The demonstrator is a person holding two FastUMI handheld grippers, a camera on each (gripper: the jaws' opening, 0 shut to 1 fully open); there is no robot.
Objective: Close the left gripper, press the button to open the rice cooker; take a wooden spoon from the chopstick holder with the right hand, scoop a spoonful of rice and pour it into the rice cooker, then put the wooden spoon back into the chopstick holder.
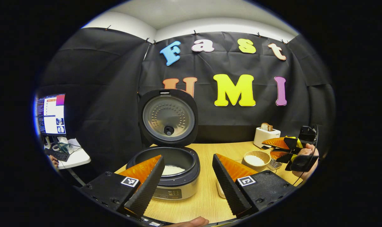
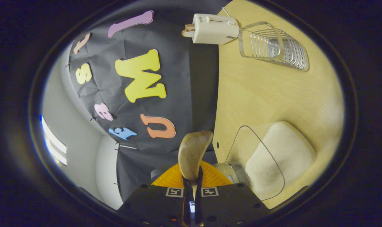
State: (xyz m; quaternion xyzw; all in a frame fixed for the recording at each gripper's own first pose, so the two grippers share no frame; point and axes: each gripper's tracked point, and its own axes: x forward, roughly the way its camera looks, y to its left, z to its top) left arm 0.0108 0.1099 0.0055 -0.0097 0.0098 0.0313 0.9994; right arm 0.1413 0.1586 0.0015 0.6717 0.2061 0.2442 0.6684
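Left gripper (image 1: 187,176): fingers spread wide, hovering before the rice cooker (image 1: 170,170).
Right gripper (image 2: 191,186): rolled sideways, clamped on the wooden spoon (image 2: 192,154).

Black cloth wall (image 1: 108,94) pinned up behind a light wooden surface (image 1: 206,195), white ceiling (image 1: 209,12) above, monitor (image 1: 51,114) on a white side desk (image 1: 75,157) at left

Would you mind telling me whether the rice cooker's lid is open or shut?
Open: the lid stands upright behind the rice cooker, exposing rice inside.

Black left tool (image 1: 187,176), square tag markers, visible screws, ribbed pads
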